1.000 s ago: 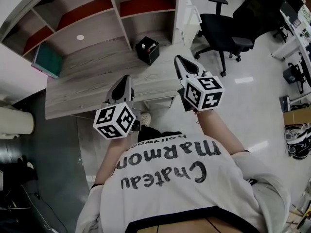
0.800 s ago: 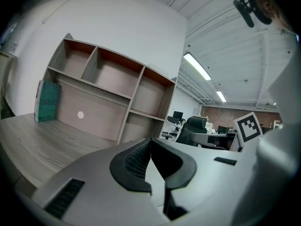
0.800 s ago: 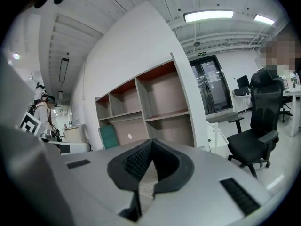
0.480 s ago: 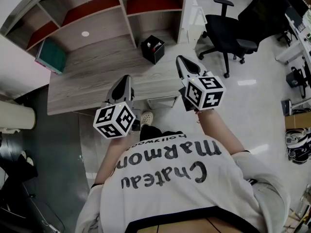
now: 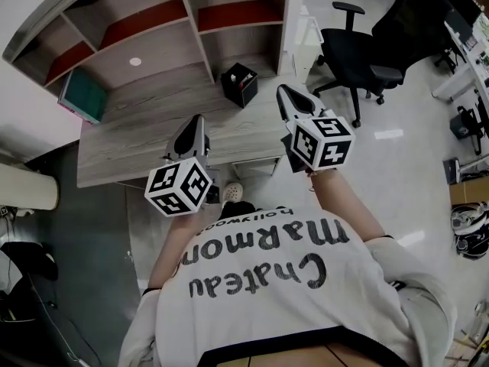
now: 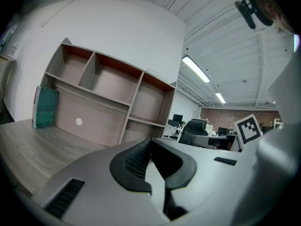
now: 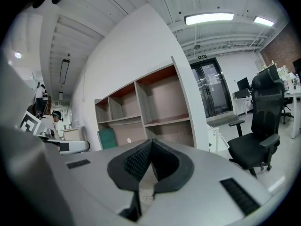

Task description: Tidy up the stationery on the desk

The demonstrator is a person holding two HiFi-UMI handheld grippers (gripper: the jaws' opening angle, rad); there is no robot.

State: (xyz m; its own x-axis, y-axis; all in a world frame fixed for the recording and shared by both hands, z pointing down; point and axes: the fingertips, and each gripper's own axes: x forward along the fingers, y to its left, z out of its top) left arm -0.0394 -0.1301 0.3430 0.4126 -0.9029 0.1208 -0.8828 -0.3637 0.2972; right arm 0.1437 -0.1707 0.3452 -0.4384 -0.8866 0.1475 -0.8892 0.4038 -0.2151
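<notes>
- Both grippers are shut and empty. Your left gripper [image 5: 197, 121] and right gripper [image 5: 282, 92] hang over the near edge of the tabletop [image 5: 145, 140], each with its jaws pressed together and nothing between them. If you reach in like this, you shove a thing along instead of taking it, so open the jaws before you close in.
- The holder [image 5: 239, 84] sits near the far right corner of the tabletop, just before the shelf [image 5: 200, 33]. What it holds is too small to make out. A sideways brush from the right gripper could tip it and spill it towards the right edge and the floor.
- The book [image 5: 79, 95] stands upright at the far left corner, against the shelf. Pinch it high and it probably pivots, then drops flat or slides off the left edge.
- You are well back from both things. A long reach over the near edge likely costs you aim, and a gripper could knock the shelf's uprights on the way in.
- The middle of the tabletop looks bare, but the grippers cover part of the near edge. Small stationery could lie there unseen, and you might sweep it off.
- The chair [image 5: 359, 52] stands just off the right edge, so you could bump it if you step round that side.
</notes>
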